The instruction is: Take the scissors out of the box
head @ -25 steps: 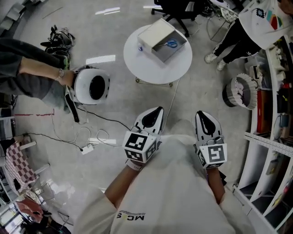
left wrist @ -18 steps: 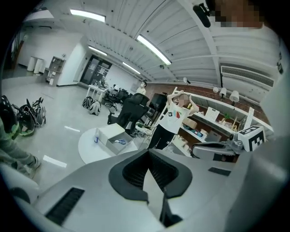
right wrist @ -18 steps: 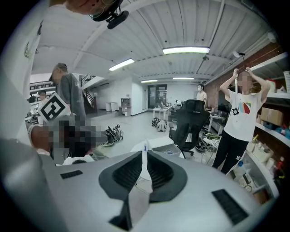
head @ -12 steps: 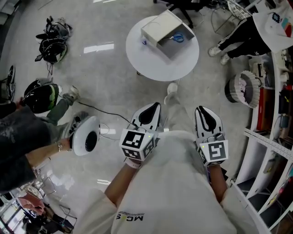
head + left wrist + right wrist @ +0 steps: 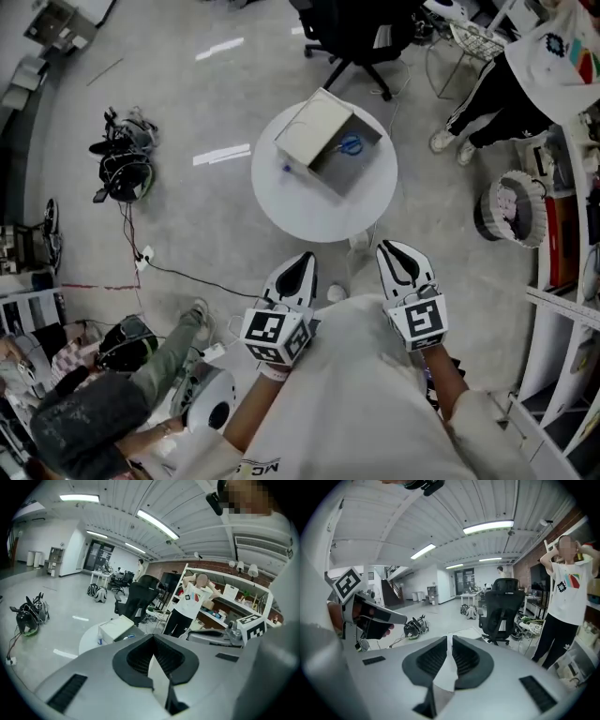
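The worktop (image 5: 314, 211) has slid lower in the head view since half a second ago, and the crouching person (image 5: 89, 422) has dropped to 8 o'clock. The left tongs (image 5: 300, 263) are closed on nothing, just off the worktop's 6 o'clock edge. The box (image 5: 312, 131) sits toward the worktop's 12 o'clock, with the scissors (image 5: 351, 145) lying inside its open 3 o'clock side. The right tongs (image 5: 395, 251), at 5 o'clock, are likewise pressed together and empty.

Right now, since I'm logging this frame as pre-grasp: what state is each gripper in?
Left gripper: closed, jaws together, holding nothing.
Right gripper: closed, jaws all but touching, holding nothing.
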### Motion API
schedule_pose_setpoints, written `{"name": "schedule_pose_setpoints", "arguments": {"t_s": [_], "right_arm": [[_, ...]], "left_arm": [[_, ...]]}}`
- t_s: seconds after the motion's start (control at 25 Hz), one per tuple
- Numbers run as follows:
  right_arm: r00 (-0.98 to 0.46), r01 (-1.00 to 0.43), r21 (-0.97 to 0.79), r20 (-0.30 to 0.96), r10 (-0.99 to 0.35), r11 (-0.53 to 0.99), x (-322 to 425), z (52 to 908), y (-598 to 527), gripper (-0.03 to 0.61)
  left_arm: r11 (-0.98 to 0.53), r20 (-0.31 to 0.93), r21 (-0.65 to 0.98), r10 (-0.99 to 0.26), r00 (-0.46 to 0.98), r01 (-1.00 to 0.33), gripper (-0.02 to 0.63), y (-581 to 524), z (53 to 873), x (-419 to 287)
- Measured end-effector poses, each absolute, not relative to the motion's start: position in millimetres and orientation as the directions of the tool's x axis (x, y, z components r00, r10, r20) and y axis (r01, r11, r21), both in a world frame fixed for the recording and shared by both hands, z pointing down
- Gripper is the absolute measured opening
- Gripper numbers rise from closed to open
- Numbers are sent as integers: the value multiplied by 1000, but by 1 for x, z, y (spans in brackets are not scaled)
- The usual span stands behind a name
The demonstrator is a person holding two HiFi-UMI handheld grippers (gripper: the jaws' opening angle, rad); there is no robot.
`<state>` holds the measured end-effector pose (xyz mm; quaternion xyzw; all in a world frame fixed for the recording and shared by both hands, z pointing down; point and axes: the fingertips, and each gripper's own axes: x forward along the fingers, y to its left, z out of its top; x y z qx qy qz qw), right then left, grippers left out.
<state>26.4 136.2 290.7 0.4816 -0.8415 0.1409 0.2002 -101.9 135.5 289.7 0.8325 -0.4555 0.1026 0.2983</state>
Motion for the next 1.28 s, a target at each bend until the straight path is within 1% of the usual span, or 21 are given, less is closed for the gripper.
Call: {"name": "schedule_pose_setpoints", "arguments": {"t_s": [0.28,0.44,0.52,0.76,0.92,1.04,1.28], "right_arm": [[-463,-867,-46,444,-767,496,67,286,56,78],[-500,-855,-104,421,-756,508,81,288,18,78],[-520,-843,-116,428,-739,526,85,290,1,78],[-571,-789,-78,457,-682,609,83,309,-31,80],[-573,-770,-59,502,-647,635,82,333,-59,84],[-569,-742,-32,559,-604,669,72,350,-68,126],[-550,-684,22,641,-535,729,69,382,-82,129]], "left_arm": [[-444,437,372,-691,576,-815,11,53,273,-52],[-433,442,365,-699,562,-824,11,16,275,-31],[-429,446,366,-698,561,-826,11,2,279,-22],[-385,487,395,-682,545,-834,11,-16,301,-10],[-377,494,401,-679,544,-835,11,-42,318,-11],[-348,519,417,-667,535,-839,11,-51,335,-21],[-308,550,445,-647,528,-841,11,-61,366,-26]]}}
